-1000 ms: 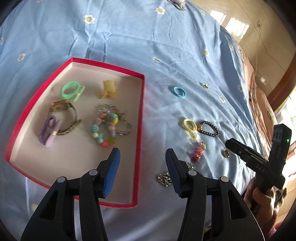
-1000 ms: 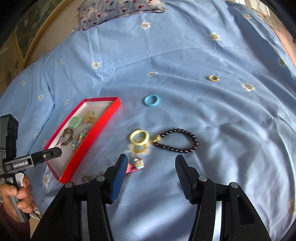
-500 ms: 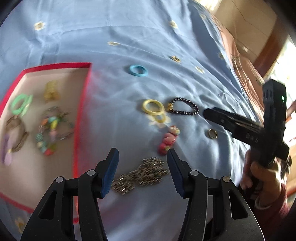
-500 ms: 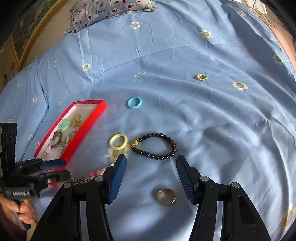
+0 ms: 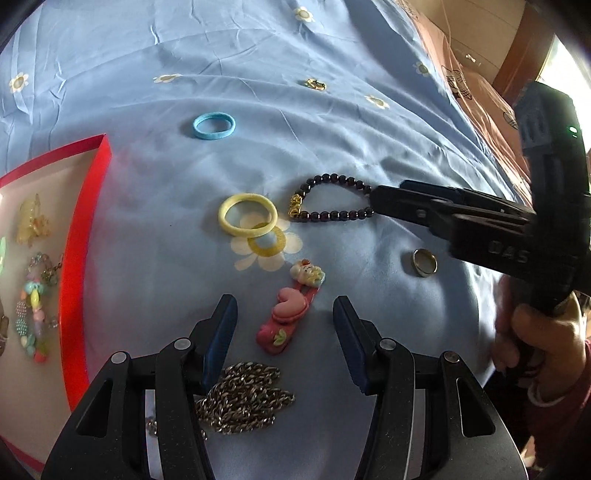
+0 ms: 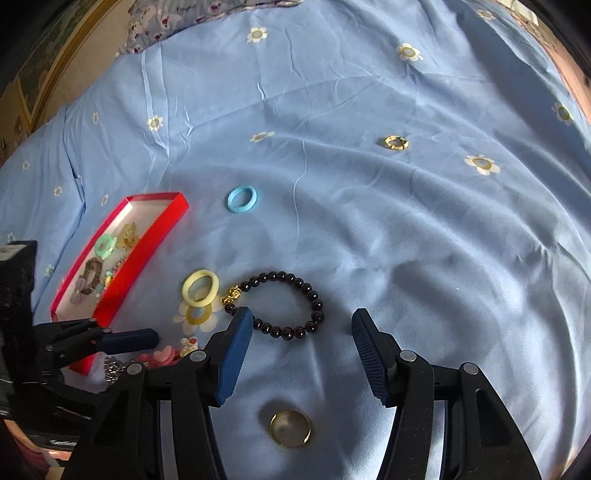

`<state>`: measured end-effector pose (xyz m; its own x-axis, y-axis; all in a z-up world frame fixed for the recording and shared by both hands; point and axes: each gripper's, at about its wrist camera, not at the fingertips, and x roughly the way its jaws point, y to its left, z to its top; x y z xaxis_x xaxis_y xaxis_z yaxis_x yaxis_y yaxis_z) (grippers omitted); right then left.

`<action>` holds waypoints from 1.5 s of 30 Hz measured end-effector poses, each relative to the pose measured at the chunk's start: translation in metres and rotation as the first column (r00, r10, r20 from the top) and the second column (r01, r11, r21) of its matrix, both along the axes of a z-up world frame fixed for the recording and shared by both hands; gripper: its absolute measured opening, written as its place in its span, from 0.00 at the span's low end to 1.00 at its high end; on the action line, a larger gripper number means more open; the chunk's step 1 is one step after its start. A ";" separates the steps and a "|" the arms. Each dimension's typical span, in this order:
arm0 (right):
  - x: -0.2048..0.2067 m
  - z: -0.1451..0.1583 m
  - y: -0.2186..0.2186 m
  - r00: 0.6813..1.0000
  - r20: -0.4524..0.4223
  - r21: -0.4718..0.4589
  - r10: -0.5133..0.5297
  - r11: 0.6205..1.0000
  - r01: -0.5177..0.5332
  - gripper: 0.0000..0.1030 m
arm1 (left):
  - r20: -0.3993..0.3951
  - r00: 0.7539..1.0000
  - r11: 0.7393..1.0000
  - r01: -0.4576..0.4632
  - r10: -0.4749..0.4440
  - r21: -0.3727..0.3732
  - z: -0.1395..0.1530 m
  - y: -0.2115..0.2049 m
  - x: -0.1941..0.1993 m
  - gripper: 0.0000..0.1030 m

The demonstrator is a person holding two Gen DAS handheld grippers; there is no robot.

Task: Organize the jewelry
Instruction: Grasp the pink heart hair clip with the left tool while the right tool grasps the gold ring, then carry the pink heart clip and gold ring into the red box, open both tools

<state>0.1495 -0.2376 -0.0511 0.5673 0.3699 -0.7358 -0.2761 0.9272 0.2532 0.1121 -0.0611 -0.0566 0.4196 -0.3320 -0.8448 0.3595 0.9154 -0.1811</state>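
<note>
My left gripper [image 5: 284, 314] is open and empty, its jaws on either side of a pink hair clip [image 5: 288, 314]; a metal chain [image 5: 243, 398] lies just under it. My right gripper [image 6: 301, 328] is open and empty over the near edge of a dark bead bracelet [image 6: 291, 306], also in the left wrist view [image 5: 332, 199]. A gold ring [image 6: 290, 428] lies below the right gripper. A red tray [image 5: 74, 236] at the left holds several pieces. A yellow hair tie [image 5: 247, 214] and a blue hair tie [image 5: 214, 125] lie on the sheet.
Everything rests on a blue bed sheet with daisy print [image 6: 406, 221]. A small gold ring-like piece [image 6: 395, 142] lies far off to the right. A patterned pillow [image 6: 192, 14] sits at the bed's far edge.
My left gripper has moved right from over the tray, past the chain, to the pink hair clip. My right gripper has moved closer to the bead bracelet, which now sits between its fingertips.
</note>
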 end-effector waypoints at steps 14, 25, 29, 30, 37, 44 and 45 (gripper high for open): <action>-0.053 -0.009 0.006 1.000 0.006 -0.137 0.016 0.991 -0.015 0.23 | 0.019 0.999 0.999 0.027 -0.027 -0.037 0.002 0.002 -0.004 0.16; -0.056 0.019 0.017 0.997 0.054 -0.047 0.055 0.998 -0.052 0.23 | 0.059 0.996 0.993 -0.065 0.070 -0.096 0.025 0.040 -0.016 0.16; -0.056 0.024 0.032 0.995 0.057 -0.025 0.088 0.996 -0.086 0.23 | 0.052 0.991 0.986 -0.113 0.120 -0.119 0.033 0.063 -0.019 0.16; -0.056 0.025 0.038 0.993 0.057 -0.020 0.102 0.995 -0.101 0.23 | 0.055 0.989 0.984 -0.127 0.134 -0.123 0.035 0.069 -0.021 0.16; -0.055 0.031 0.072 0.983 0.069 0.005 0.172 0.985 -0.173 0.23 | 0.065 0.969 0.964 -0.226 0.237 -0.142 0.041 0.113 -0.032 0.16; -0.056 0.037 0.112 0.964 0.079 0.024 0.253 0.967 -0.256 0.23 | 0.066 0.943 0.937 -0.312 0.326 -0.157 0.042 0.151 -0.044 0.16; -0.056 0.037 0.117 0.962 0.079 0.027 0.261 0.964 -0.263 0.23 | 0.066 0.940 0.933 -0.322 0.336 -0.158 0.042 0.155 -0.045 0.16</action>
